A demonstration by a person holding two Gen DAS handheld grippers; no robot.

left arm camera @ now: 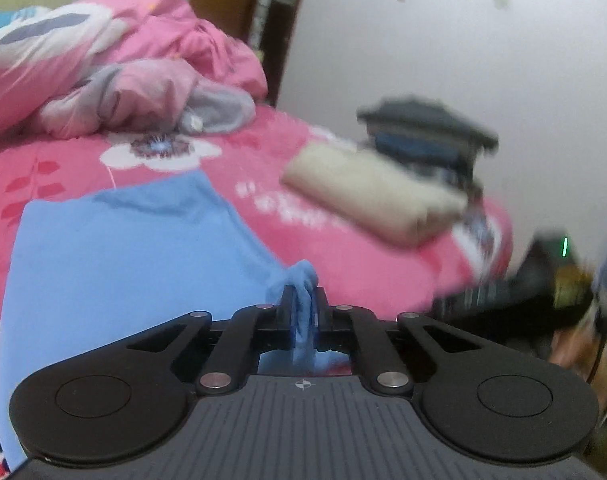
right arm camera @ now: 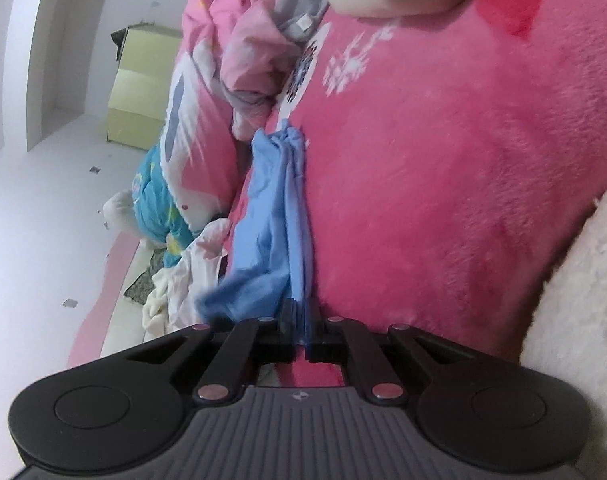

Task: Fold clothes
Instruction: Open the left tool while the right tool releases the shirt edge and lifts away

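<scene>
A light blue garment (left arm camera: 115,264) lies spread over the pink floral bed cover (left arm camera: 343,240). My left gripper (left arm camera: 303,296) is shut on a bunched corner of it at the cloth's right edge. In the right wrist view the same blue garment (right arm camera: 275,200) hangs in a long, gathered strip against the pink cover (right arm camera: 443,180). My right gripper (right arm camera: 301,312) is shut on its near end. The view is rolled sideways.
A folded beige garment (left arm camera: 367,196) rests on the bed to the right, with the other dark gripper blurred above it (left arm camera: 427,132). A crumpled pink quilt and grey-pink clothes (left arm camera: 143,96) pile at the back. White cloth (right arm camera: 183,280) and a plush toy (right arm camera: 159,208) lie beside the bed.
</scene>
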